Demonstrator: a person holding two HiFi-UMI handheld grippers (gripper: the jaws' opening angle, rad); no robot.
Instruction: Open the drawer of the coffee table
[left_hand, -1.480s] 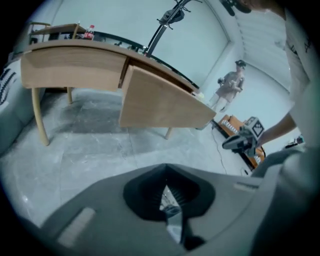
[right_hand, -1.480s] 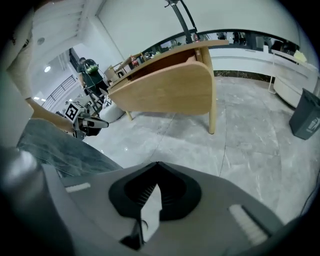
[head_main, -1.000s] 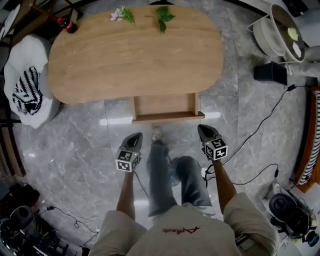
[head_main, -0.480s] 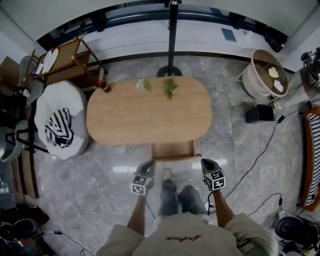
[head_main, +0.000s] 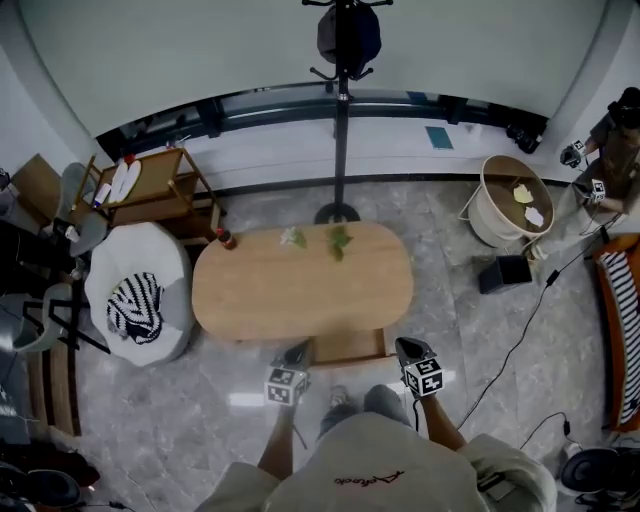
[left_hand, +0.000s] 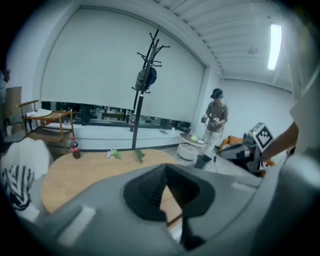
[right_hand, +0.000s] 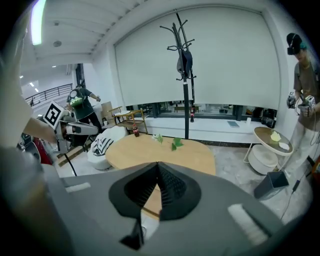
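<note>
At the far left a wooden trolley (head_main: 150, 187) stands by the wall, with a white pouffe (head_main: 150, 262) in front of it carrying a black-and-white striped cloth (head_main: 133, 307). Just right of the pouffe is the oval wooden desk (head_main: 300, 295). On its far edge, from left to right, are a dark bottle with a red cap (head_main: 227, 239), a small sprig of pale flowers (head_main: 292, 237) and some green leaves (head_main: 338, 241).

The left gripper (head_main: 298, 351) is held above the floor at the desk's near edge. Its fingers are pressed together with nothing between them, as the left gripper view shows (left_hand: 166, 168). Just to its right the drawer (head_main: 346, 347) stands pulled out from under the desk's near side, between the two grippers and touched by neither. Behind the desk stands a black coat stand (head_main: 342, 120) with a dark bag hung on it.

The right gripper (head_main: 406, 348) is held just right of the drawer, its fingers likewise pressed together on nothing (right_hand: 158, 165). Further right are a round white side stand (head_main: 500, 215), a black box (head_main: 503, 273) on the floor, and a person (head_main: 617, 150) at the edge.
</note>
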